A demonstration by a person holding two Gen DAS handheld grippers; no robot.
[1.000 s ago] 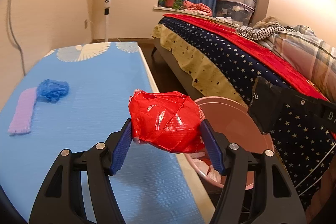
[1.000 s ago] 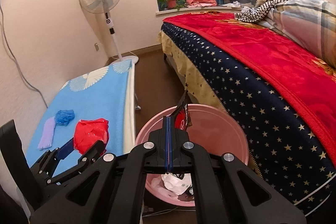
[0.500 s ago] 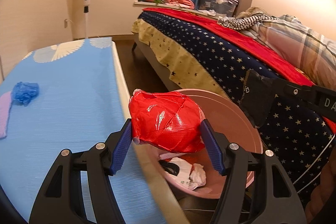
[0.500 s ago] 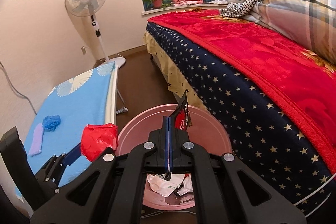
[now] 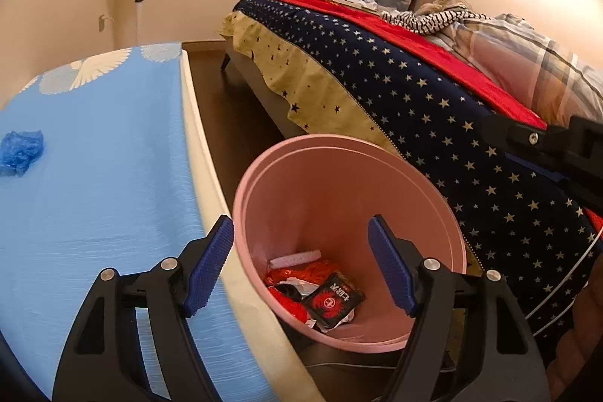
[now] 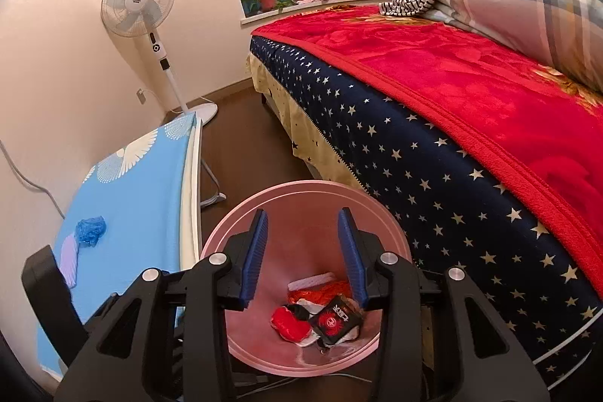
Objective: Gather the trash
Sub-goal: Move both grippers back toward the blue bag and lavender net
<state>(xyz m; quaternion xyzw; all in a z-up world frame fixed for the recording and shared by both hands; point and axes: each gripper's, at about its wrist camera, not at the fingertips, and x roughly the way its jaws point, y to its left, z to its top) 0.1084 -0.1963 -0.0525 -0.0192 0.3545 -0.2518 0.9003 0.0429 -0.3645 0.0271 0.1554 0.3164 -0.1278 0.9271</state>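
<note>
A: Bedroom, warm light. Blue table (image 5: 98,198) fills the left of the left wrist view, starry bed (image 5: 433,123) upper right, pink bin (image 5: 341,153) lower centre on the floor between them.

B: Grippers?

A: Left gripper (image 5: 301,260) spread wide over the bin mouth, nothing between the pads. Right gripper (image 6: 303,257) also over the bin; its jaws have just been opening, gap empty. Both loads appear to be in the bin: red bag (image 6: 288,323) and black packet (image 6: 333,321) lie at the bottom, on white scraps.

B: What's left?

A: Two pieces on the table. Blue crumpled wad (image 6: 90,230) at the left of the right wrist view, purple strip (image 6: 69,264) just below it. They look to be touching; can't confirm. In the left wrist view only the wad (image 5: 20,151) shows, at the left edge.

B: Handling?

A: My guess: both very light. Wad looks like thin plastic film, soft and squashy, probably slick. Close across its bulk, not on a loose edge, or it slips out. Strip looks like soft foam or fabric, lying flat, so harder to get under. Pinch across the narrow width near one end and let the rest hang. Not fragile, so squeeze firmly.

B: Risk?

A: Grabbing the wad may drag the strip along.
</note>
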